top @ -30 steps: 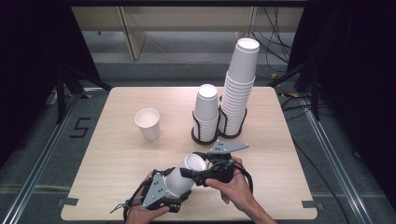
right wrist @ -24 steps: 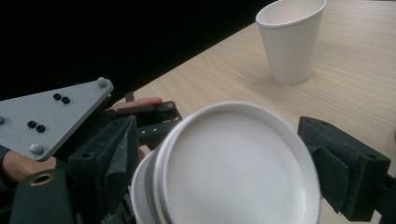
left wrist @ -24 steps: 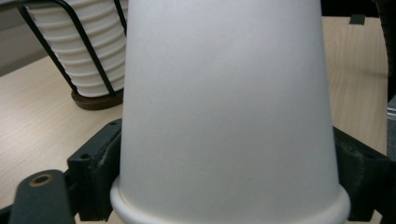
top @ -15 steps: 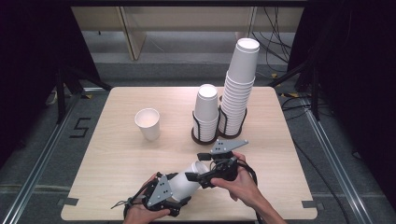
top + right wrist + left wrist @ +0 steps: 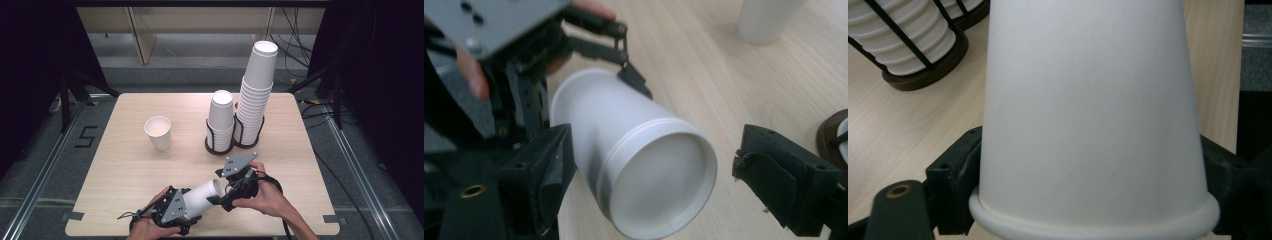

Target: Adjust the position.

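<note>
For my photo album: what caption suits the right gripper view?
Open right gripper approaches nested white paper cups held by the left gripper.

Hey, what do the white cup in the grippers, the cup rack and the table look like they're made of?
White cup: probably matte paper, judging by its rolled rim and dull, slightly fibrous wall.
Cup rack: thin black bars on a dark round base; it looks like coated metal wire, though the base material is unclear.
Table: pale wood-grain top, likely laminate or veneer, with a low sheen.
</note>
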Motion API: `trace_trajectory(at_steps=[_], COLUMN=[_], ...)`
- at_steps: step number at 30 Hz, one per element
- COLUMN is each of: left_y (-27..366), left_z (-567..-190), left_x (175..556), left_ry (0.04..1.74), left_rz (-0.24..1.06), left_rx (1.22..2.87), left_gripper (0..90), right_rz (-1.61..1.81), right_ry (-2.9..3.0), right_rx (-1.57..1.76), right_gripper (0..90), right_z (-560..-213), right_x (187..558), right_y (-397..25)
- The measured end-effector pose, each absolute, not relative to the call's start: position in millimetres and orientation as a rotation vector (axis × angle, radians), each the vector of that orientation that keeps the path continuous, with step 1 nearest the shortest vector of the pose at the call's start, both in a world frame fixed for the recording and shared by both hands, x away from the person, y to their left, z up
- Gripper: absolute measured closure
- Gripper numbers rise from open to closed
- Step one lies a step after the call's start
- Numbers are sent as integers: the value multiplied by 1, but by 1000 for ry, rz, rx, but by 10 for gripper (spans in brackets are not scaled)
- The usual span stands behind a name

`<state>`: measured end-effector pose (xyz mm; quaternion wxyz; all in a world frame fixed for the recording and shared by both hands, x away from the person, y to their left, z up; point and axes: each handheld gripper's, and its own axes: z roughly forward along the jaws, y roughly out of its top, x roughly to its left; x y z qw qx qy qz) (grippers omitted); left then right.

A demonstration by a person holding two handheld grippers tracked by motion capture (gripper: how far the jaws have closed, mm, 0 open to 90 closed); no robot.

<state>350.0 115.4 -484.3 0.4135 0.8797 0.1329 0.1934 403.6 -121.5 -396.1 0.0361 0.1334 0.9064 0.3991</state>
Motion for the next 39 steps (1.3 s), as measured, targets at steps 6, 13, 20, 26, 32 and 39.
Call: trace_trajectory(at_steps=[6, 13, 20, 26, 32, 39], left_y=[113, 111, 109, 109, 110, 119], left_z=[-482, -480, -480, -479, -478, -480], left_x=[347, 344, 342, 341, 342, 346], left_ry=[257, 173, 126, 116, 115, 173], left_rz=[507, 529, 498, 493, 457, 404], left_rx=[2275, 2323, 2343, 2332, 2321, 2140], left_gripper=[165, 171, 174, 174, 134, 69], right_rz=[1051, 855, 682, 601, 577, 704], right_ry=[2840, 2893, 2921, 2950, 2948, 2955], right_rx=[265, 105, -34, -94, -119, -142], right_gripper=[168, 172, 170, 230, 256, 254], right_z=[-399, -404, -414, -421, -421, -418], right_x=[397, 389, 382, 380, 381, 387], right_y=[-115, -107, -96, -89, -91, -103])
